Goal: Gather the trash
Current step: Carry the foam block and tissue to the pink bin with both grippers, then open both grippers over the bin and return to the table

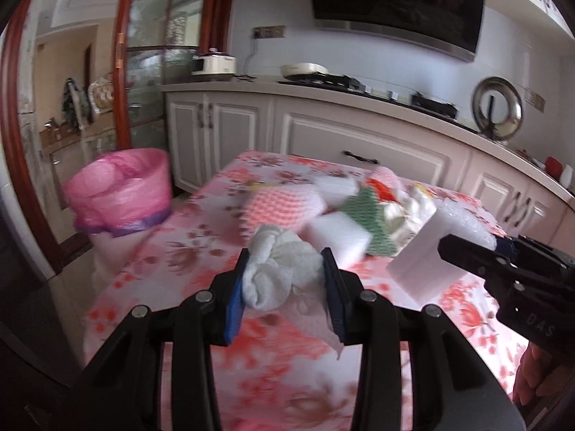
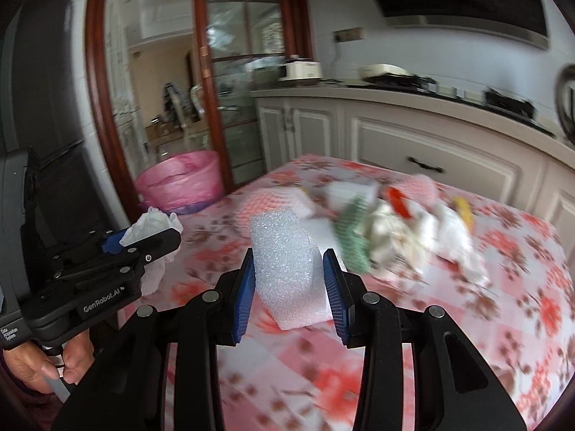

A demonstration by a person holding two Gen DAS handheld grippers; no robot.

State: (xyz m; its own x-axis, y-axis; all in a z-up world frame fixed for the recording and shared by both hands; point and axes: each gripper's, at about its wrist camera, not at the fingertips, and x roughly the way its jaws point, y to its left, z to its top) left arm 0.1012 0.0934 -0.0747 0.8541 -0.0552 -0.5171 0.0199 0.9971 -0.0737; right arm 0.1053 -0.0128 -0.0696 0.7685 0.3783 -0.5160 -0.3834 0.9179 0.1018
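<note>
My left gripper (image 1: 285, 280) is shut on a crumpled white tissue wad (image 1: 276, 269), held above the floral tablecloth (image 1: 179, 251). My right gripper (image 2: 289, 276) is shut on a white foam block (image 2: 284, 269), also lifted off the cloth. The foam block (image 1: 427, 258) and right gripper (image 1: 467, 251) show at the right of the left wrist view. In the right wrist view the left gripper (image 2: 158, 240) carries the tissue (image 2: 154, 222) at the left. A pink-lined trash bin (image 1: 122, 190) stands on the floor left of the table (image 2: 183, 183).
A pile of litter (image 1: 345, 208) lies mid-table: pink and green foam nets, white foam pieces, crumpled paper (image 2: 395, 230). White kitchen cabinets (image 1: 323, 133) and a counter with appliances run behind. A wooden-framed glass door (image 2: 230, 89) stands beyond the bin. A hand (image 2: 46, 366) grips the left handle.
</note>
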